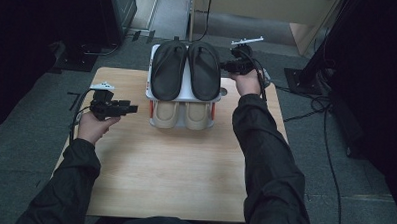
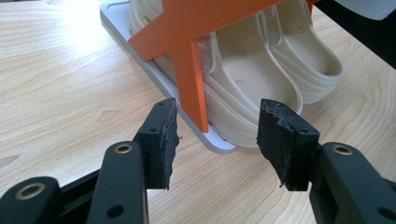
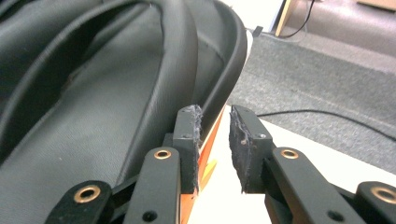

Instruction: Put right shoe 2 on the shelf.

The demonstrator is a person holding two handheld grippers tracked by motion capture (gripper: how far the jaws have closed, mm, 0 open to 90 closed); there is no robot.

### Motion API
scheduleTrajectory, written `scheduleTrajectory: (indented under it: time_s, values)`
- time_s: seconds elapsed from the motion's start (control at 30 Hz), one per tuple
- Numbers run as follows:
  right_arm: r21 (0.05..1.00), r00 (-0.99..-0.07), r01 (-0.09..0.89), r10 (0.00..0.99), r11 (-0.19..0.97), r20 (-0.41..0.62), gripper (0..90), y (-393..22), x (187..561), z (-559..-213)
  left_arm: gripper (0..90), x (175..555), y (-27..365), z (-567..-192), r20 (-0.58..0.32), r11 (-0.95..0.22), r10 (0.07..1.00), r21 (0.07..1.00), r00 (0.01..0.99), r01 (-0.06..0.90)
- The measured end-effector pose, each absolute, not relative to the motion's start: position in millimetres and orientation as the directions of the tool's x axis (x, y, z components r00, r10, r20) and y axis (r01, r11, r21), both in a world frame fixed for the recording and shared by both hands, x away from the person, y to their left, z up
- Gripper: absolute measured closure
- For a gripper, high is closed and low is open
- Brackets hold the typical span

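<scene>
Wooden table [image 1: 175,161]: right tongs [image 1: 227,66] reach beside black slippers [image 1: 187,69].

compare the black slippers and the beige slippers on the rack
The black slippers lie on the rack's upper shelf, dark and smooth; the beige slippers sit on the lower shelf, pale and ribbed along the sides. The black pair hides most of the beige pair in the high view. Both are pairs set side by side.

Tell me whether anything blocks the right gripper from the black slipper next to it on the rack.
Nothing visible does. The right gripper sits right at the edge of the nearer black slipper on the rack's top shelf, jaws narrowly parted with nothing between them; an orange rack panel lies just below.
</scene>
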State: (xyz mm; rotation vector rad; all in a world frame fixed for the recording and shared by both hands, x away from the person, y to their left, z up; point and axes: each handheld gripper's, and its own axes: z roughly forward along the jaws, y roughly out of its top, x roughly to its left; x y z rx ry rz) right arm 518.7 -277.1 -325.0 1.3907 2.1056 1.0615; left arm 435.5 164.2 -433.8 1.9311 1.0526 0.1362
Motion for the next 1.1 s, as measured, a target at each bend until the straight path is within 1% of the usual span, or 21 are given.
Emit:
scheduleTrajectory:
  time_s: [0.17, 0.4, 0.57, 0.73, 0.83, 1.1]
  values:
    - [0.762, -0.432, 0.609, 0.898, 0.219, 0.088, 73.4, -273, 519, -330, 47.9, 435, 164, -434, -0.298, -0.231, 0.715, 0.754, 0.633, 0.615]
    - [0.766, -0.457, 0.596, 0.886, 0.242, 0.076, 73.0, -265, 516, -328, 47.9, 435, 163, -434, -0.299, -0.233, 0.713, 0.752, 0.635, 0.616]
    - [0.767, -0.460, 0.597, 0.884, 0.237, 0.085, 72.9, -263, 514, -328, 47.9, 435, 163, -434, -0.300, -0.233, 0.713, 0.751, 0.634, 0.618]
    - [0.785, -0.461, 0.577, 0.883, 0.227, 0.084, 71.4, -264, 513, -332, 47.9, 435, 163, -434, -0.301, -0.233, 0.712, 0.751, 0.634, 0.617]
    - [0.789, -0.451, 0.580, 0.887, 0.204, 0.102, 71.2, -265, 512, -334, 47.9, 435, 162, -435, -0.301, -0.234, 0.711, 0.751, 0.635, 0.618]
    - [0.792, -0.453, 0.573, 0.887, 0.212, 0.090, 68.4, -266, 512, -334, 47.9, 435, 162, -434, -0.300, -0.235, 0.710, 0.752, 0.637, 0.616]
